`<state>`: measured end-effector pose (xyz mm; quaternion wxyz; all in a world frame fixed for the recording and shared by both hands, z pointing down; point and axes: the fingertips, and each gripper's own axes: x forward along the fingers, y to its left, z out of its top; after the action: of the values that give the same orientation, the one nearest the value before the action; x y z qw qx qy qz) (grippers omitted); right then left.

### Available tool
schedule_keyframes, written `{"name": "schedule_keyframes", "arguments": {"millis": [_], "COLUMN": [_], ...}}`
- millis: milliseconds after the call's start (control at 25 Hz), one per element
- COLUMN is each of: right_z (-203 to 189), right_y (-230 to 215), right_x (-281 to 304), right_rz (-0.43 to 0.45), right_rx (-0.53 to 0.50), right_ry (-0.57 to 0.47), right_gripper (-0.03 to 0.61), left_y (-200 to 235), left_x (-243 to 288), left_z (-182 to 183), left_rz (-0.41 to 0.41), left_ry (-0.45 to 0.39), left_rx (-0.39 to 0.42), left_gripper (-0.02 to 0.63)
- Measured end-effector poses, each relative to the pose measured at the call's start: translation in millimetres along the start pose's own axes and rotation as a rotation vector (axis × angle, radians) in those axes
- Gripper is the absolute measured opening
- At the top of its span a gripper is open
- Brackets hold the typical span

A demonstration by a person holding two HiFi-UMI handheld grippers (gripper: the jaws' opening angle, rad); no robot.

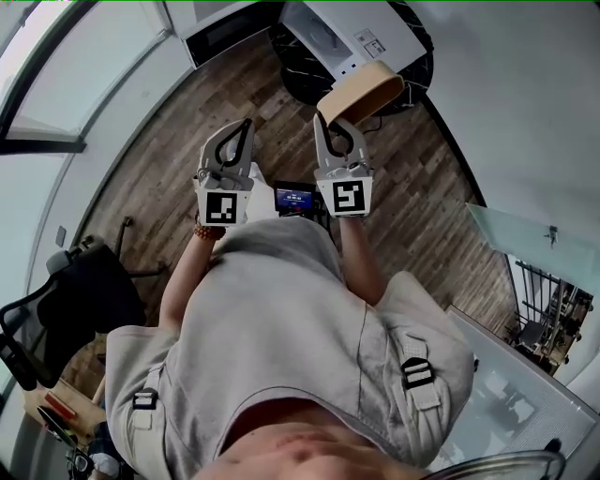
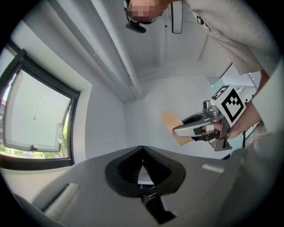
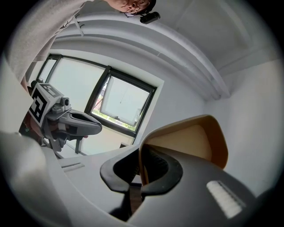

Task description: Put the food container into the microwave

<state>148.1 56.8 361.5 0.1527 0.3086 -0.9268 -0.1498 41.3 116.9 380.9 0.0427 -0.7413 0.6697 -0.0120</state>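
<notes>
A tan, shallow food container (image 1: 361, 91) is held by its rim in my right gripper (image 1: 330, 117), which is shut on it. In the right gripper view the container's wall (image 3: 191, 142) stands upright between the black pads of the right gripper (image 3: 142, 162). My left gripper (image 1: 247, 125) is level with it on the left, shut with nothing in it; its pads meet at the tip of the left gripper (image 2: 142, 153). The left gripper view shows the container (image 2: 174, 126) off to the right. A white box-shaped appliance (image 1: 347, 36) stands ahead; I cannot tell whether it is the microwave.
The white appliance rests on a dark round table (image 1: 300, 66) over a wooden floor (image 1: 178, 159). A dark-fronted unit (image 1: 225, 28) stands by the far wall. A black chair (image 1: 56, 291) is at the left, a glass table (image 1: 525, 239) at the right.
</notes>
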Motion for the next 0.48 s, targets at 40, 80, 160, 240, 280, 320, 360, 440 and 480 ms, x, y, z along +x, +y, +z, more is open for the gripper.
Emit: {"name": "schedule_keyframes", "arguments": {"millis": [40,80,160,240,280,320,360,440,480], "right_z": [-2.0,-4.2,-8.6,-12.7,-14.3,-15.0,-14.6,-13.0,-12.9], "right_y": [-3.9,-7.3,-13.8,-22.2,-26.7,-31.3,-35.6,-43.2,-46.2], "right_x": [4.3,8.5,17.8,29.3,36.0,43.3,50.8,65.5,72.8], "right_rz": [-0.008,-0.016,-0.032,-0.055,-0.067,-0.08,-0.092,-0.114,-0.124], "right_rx": [-0.002,-0.006,-0.006,0.006,0.015,0.022,0.026,0.021,0.019], "right_ry": [0.003,0.007,0.01,0.011,0.013,0.014,0.014,0.016,0.02], "right_gripper": [0.024,0.025,0.024,0.025,0.024,0.024,0.025,0.024,0.024], "left_y": [3.0,5.5,10.4,15.9,19.0,22.2,25.3,31.7,35.6], "left_x": [5.2,10.3,21.3,33.0,38.3,43.5,48.7,59.1,64.7], "left_z": [-1.7,-4.4,-10.2,-12.0,-12.1,-12.2,-12.3,-12.4,-13.3], "left_rz": [-0.007,-0.015,-0.034,-0.051,-0.059,-0.069,-0.083,-0.112,-0.126], "left_ry": [-0.004,-0.002,0.007,0.005,0.006,0.009,0.013,0.019,0.022], "left_rx": [0.003,0.003,0.007,0.014,0.016,0.02,0.027,0.036,0.034], "left_gripper": [-0.003,-0.003,-0.003,-0.003,-0.003,-0.003,-0.002,-0.003,-0.003]}}
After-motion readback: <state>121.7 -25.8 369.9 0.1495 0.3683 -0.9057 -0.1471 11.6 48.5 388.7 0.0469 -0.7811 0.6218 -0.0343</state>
